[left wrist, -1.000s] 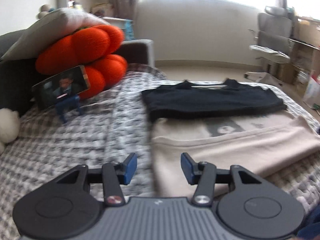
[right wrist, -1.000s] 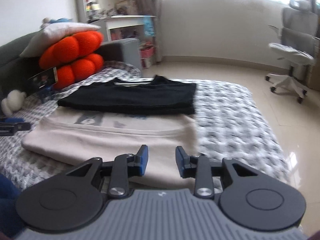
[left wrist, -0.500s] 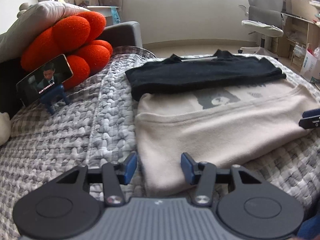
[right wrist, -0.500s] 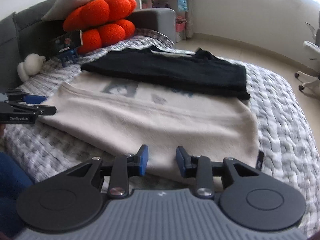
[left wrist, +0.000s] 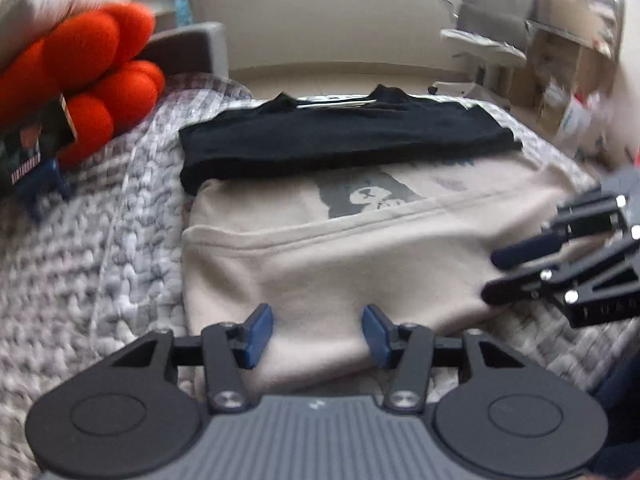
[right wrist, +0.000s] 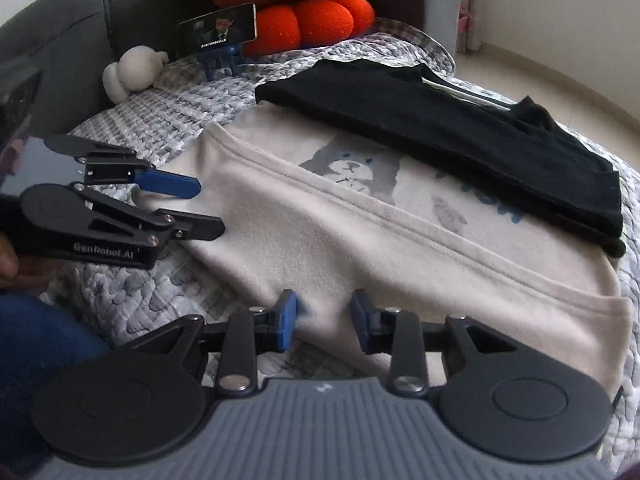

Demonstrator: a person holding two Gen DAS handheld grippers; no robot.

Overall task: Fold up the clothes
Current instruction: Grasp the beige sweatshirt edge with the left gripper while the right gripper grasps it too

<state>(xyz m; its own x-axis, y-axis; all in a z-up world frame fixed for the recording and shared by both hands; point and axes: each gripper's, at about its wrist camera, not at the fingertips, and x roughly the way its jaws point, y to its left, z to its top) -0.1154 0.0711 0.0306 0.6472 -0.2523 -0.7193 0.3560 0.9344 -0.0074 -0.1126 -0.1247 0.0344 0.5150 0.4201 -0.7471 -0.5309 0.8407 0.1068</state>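
The beige shirt point(left wrist: 320, 264) lies half-folded on the bed, near the black one. Both grippers—left point(left wrist: 316, 334), right point(right wrist: 322, 320)—hover empty, jaws apart, over its near hem, poised for the next fold.

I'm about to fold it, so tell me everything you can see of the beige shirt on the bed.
The beige shirt looks like soft fleece, with a grey animal print and blue lettering. It lies flat on the grey knitted blanket, its near part already folded over, showing a stitched hem. The folded black shirt lies across its far edge. Both grippers hover open over its near edge; whether they touch it is unclear.
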